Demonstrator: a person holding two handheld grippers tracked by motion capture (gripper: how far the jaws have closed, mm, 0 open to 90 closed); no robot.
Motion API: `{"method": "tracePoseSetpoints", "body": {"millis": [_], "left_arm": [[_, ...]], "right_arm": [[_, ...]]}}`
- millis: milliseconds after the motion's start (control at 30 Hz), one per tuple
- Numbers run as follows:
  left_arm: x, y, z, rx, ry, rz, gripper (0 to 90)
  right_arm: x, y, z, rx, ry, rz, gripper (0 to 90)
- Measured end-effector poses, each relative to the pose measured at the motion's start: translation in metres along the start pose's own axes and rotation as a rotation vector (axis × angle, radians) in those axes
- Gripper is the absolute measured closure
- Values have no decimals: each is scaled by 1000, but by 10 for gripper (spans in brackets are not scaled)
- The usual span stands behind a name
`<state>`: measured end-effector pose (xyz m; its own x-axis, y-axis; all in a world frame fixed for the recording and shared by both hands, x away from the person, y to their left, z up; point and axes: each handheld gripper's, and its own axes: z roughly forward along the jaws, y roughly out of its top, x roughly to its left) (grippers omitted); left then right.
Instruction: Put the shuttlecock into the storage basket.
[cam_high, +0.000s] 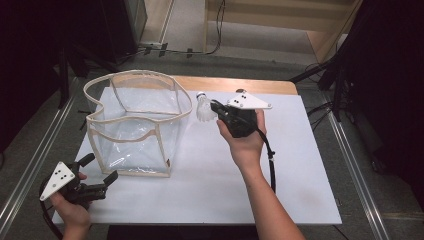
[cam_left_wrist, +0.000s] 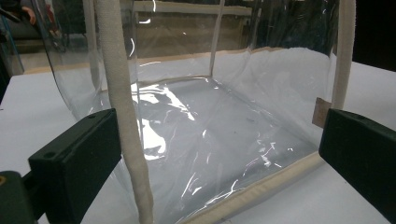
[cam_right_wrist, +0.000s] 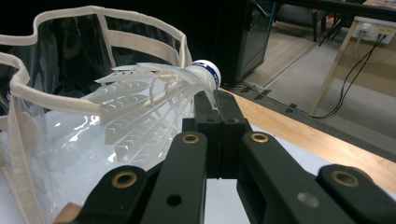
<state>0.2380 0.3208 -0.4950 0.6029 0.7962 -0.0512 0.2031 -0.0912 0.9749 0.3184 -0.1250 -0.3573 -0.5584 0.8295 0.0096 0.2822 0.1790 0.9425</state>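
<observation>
1. I see the white feathered shuttlecock with a white cork tip and a blue band (cam_right_wrist: 159, 100) pinched in my right gripper (cam_high: 216, 107); the jaws are pressed together on the edge of its feather skirt near the cork.
2. In the high view the shuttlecock (cam_high: 203, 107) hangs above the white table top (cam_high: 300, 165), just beside the right rim of the clear plastic bag, outside it.
3. In the right gripper view the cork points away from the camera and to the right, and the feathers fan out to the left, toward the bag's opening.
4. The clear plastic bag with cream fabric trim (cam_high: 137, 122) stands upright and open on the left half of the table; I see nothing inside it.
5. My left gripper (cam_high: 97, 175) sits low at the near left corner of the table, with its jaws spread wide and holding nothing.
6. In the left gripper view those jaws frame the bag's near wall (cam_left_wrist: 210, 140); a cream vertical strip (cam_left_wrist: 123, 116) stands just beside the left jaw. I cannot tell whether it touches.
</observation>
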Motion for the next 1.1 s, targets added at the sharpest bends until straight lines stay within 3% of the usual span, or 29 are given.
{"method": "tracePoseSetpoints", "body": {"millis": [1100], "left_arm": [[0,0,0,2,0,1,0]], "right_arm": [[15,29,19,-33,35,-15,876]]}}
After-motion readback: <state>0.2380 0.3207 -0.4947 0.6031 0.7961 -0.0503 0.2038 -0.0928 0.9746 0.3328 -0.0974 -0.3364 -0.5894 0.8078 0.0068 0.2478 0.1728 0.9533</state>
